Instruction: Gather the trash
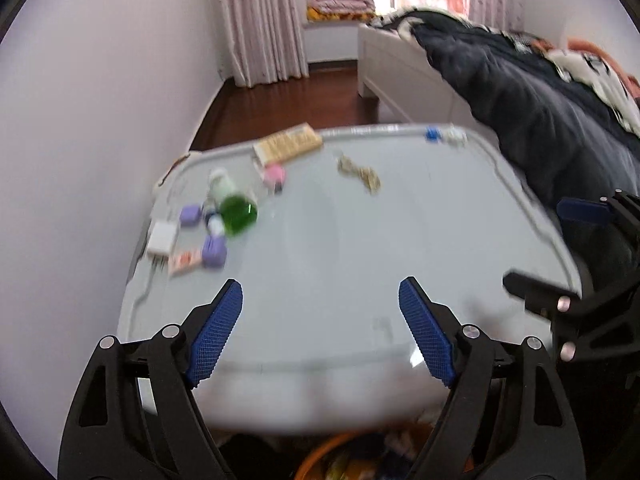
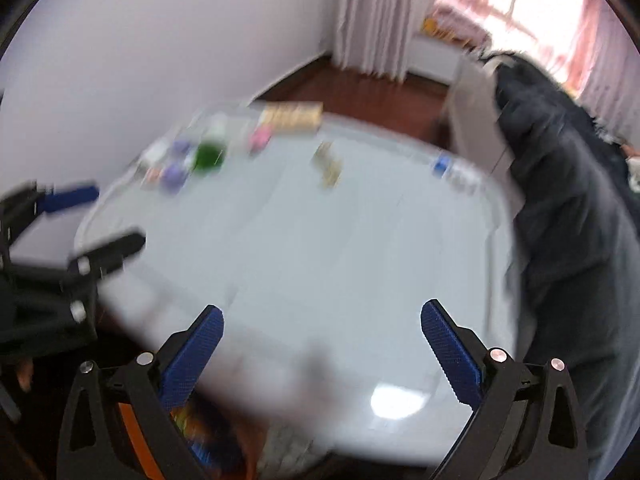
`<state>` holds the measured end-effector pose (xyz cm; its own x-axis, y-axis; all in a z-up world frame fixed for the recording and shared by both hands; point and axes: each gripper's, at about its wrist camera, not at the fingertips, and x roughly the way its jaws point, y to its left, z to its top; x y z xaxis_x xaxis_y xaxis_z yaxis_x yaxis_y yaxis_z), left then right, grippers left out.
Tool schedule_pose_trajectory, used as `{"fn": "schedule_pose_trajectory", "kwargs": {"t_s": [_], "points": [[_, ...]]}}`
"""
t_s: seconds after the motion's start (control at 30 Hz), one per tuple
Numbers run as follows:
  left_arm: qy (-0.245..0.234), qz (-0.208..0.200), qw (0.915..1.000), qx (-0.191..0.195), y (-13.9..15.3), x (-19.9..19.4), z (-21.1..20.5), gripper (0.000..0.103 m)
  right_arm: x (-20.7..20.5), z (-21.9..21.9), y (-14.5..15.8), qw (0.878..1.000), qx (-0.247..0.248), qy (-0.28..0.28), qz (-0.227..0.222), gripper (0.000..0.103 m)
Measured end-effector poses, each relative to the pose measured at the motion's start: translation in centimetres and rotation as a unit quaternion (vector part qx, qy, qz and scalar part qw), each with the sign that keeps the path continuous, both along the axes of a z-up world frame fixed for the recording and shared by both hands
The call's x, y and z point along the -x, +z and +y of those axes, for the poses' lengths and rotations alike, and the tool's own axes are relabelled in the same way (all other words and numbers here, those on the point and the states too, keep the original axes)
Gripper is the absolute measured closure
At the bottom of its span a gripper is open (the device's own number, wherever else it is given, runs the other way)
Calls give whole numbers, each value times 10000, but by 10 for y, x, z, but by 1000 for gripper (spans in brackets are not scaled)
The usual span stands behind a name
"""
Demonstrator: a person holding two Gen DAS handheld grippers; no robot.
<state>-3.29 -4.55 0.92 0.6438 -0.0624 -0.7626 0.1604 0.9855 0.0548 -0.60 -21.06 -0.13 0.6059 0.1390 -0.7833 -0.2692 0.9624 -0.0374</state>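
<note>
A grey-white table point(image 1: 360, 264) holds small litter. A crumpled tan scrap point(image 1: 360, 174) lies near the far middle, also in the right wrist view point(image 2: 329, 168). A blue and white wrapper point(image 1: 444, 135) sits at the far right edge. At the left are a green-capped bottle point(image 1: 234, 202), purple pieces point(image 1: 214, 250), a pink item point(image 1: 274, 175) and a tan box point(image 1: 288, 146). My left gripper point(image 1: 320, 300) is open and empty over the near edge. My right gripper point(image 2: 322, 320) is open and empty; it shows at the right of the left wrist view point(image 1: 560, 256).
An orange-rimmed bin point(image 1: 344, 460) with colourful contents sits below the table's near edge. A bed with a dark quilt point(image 1: 520, 100) stands close on the right. A white wall point(image 1: 100, 120) borders the left. Both views are motion-blurred.
</note>
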Motion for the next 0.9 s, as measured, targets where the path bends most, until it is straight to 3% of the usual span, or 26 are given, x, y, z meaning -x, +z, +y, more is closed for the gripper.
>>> {"fn": "schedule_pose_trajectory", "kwargs": {"t_s": [0.1,0.2,0.33,0.5,0.67,0.9], "points": [[49,-156,9999,54,9,-26,-7,20,-28,-19,15,9985,-281,-371,-277,5],[111,-330,9994,-55,13,-46,-13,18,-37,-33,9,9965,-211,-678,-436,5],[174,-435,9989,16,7,-61,-13,14,-49,-43,-7,9953,-349,-866,-257,5],[137,-152,9997,107,-7,-72,-19,13,-45,-41,-8,9959,-340,-798,-269,5],[51,-437,9988,-208,-3,-65,-30,13,-40,-33,-4,9969,-237,-652,-363,5],[20,-409,9989,-229,-6,-66,-31,13,-35,-33,-1,9970,-190,-613,-425,5]]}}
